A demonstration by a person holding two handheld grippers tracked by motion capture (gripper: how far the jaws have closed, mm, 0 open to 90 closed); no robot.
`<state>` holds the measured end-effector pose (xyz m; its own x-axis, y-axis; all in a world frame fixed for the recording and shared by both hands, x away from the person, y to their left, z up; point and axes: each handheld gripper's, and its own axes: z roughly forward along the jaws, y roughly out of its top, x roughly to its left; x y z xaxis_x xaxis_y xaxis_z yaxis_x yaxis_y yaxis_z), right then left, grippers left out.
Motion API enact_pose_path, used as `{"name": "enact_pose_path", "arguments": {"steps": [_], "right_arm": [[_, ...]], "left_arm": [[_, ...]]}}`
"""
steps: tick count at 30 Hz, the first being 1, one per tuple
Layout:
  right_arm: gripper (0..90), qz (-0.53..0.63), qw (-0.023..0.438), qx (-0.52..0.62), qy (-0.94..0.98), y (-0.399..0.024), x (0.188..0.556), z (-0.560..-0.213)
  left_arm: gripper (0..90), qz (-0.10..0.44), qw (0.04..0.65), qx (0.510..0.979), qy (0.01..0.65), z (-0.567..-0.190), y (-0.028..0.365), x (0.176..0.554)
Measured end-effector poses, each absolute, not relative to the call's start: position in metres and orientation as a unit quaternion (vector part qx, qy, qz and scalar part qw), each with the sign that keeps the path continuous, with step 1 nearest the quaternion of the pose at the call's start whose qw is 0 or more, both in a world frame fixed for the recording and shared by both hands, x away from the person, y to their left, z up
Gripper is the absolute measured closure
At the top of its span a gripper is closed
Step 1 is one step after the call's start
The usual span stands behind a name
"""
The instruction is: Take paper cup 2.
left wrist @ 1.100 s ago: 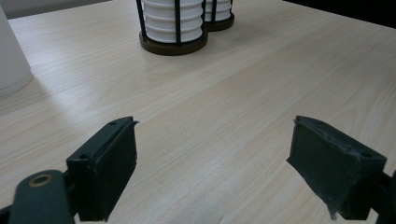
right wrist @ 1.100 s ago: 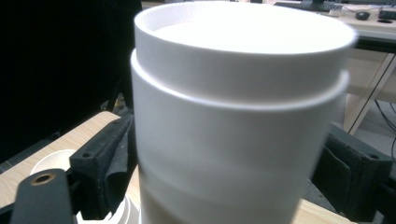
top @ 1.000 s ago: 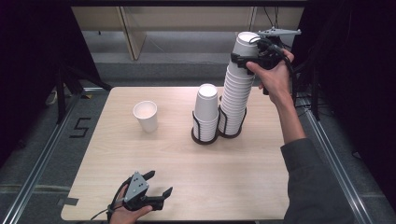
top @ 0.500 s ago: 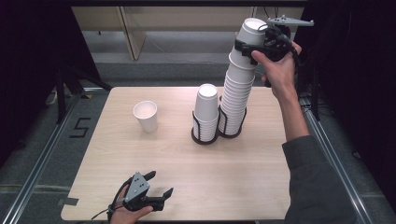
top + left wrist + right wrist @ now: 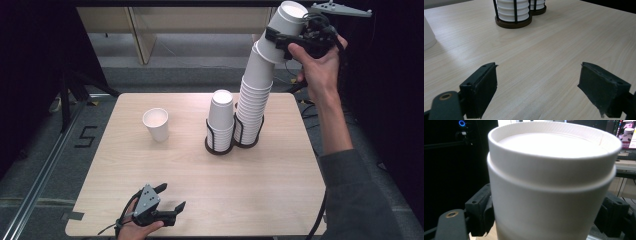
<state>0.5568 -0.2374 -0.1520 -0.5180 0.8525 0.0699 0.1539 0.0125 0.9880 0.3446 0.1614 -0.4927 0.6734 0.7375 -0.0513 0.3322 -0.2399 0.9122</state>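
High above the table's far right, right gripper (image 5: 287, 31): jaws clamped on either side of top cup (image 5: 291, 15), white paper, tilted, its base still nested in tall cup stack (image 5: 252, 100); that stack leans toward the gripper from a black wire holder (image 5: 246, 142); short cup stack (image 5: 221, 115) in a twin holder, touching beside it; single cup (image 5: 156, 124) upright, well apart to the left; left gripper (image 5: 172, 196) at the wooden table's (image 5: 280, 190) near edge, jaws spread, nothing between.
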Motion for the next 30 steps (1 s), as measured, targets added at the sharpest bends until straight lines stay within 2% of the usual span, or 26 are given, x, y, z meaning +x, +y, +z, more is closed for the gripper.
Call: {"name": "enact_pose_path", "arguments": {"steps": [7, 14, 21, 30], "right_arm": [[18.3, 0.573, 0.316, 0.391, 0.647, -0.261, 0.537, -0.152], [18.3, 0.555, 0.327, 0.393, 0.656, -0.285, 0.516, -0.166], [18.3, 0.543, 0.312, 0.396, 0.671, -0.295, 0.497, -0.201], [18.3, 0.539, 0.291, 0.384, 0.691, -0.288, 0.473, -0.251]], "left_arm": [[14.6, 0.2, 0.503, 0.764, 0.351, -0.493, 0.16, 0.345], [14.5, 0.199, 0.499, 0.766, 0.351, -0.493, 0.16, 0.346], [14.5, 0.197, 0.505, 0.761, 0.356, -0.494, 0.161, 0.347], [14.6, 0.199, 0.506, 0.757, 0.362, -0.494, 0.161, 0.349]]}}
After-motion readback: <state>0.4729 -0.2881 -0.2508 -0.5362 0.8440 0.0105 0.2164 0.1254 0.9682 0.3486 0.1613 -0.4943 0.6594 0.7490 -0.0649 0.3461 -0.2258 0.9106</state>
